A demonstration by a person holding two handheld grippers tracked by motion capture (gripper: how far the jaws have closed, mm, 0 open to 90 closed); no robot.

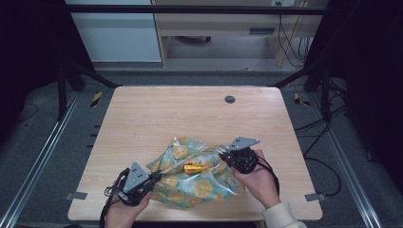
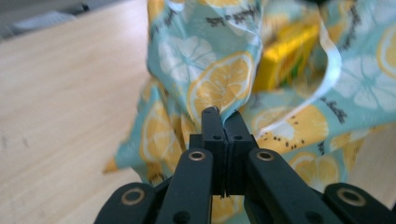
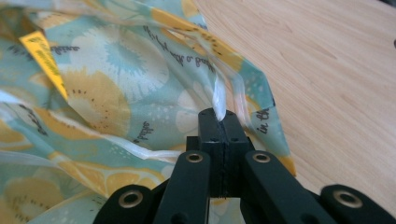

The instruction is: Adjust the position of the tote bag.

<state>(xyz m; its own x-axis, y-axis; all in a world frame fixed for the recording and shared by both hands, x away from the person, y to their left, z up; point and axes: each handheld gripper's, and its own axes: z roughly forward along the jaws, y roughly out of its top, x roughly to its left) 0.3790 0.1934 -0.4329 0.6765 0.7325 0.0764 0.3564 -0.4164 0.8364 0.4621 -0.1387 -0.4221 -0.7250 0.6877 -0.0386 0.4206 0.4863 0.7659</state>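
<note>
The left gripper (image 2: 223, 116) was clenched on a fold of the lemon-print plastic bag (image 2: 224, 79), and the right gripper (image 3: 223, 116) was clenched on the bag's white edge strip (image 3: 218, 100). In the left gripper view, a yellow box (image 2: 285, 56) showed past the pinched fold, inside the bag's mouth; the right gripper view showed of it only a yellow corner (image 3: 44, 60), far to the left of the jaws.

In the high view the bag (image 1: 199, 183) lay between the left gripper (image 1: 154, 178) and the right gripper (image 1: 224, 158), stretched from one to the other, so its long axis ran slantwise across the near part of the wooden table (image 1: 157, 114). The box (image 1: 194, 168) lay in the middle between the grippers, its long side running almost along the line between them.

Beyond the right gripper, well apart, a round grey cap (image 1: 230, 99) sat in the table top. Nothing stood between the grippers except the bag itself.
</note>
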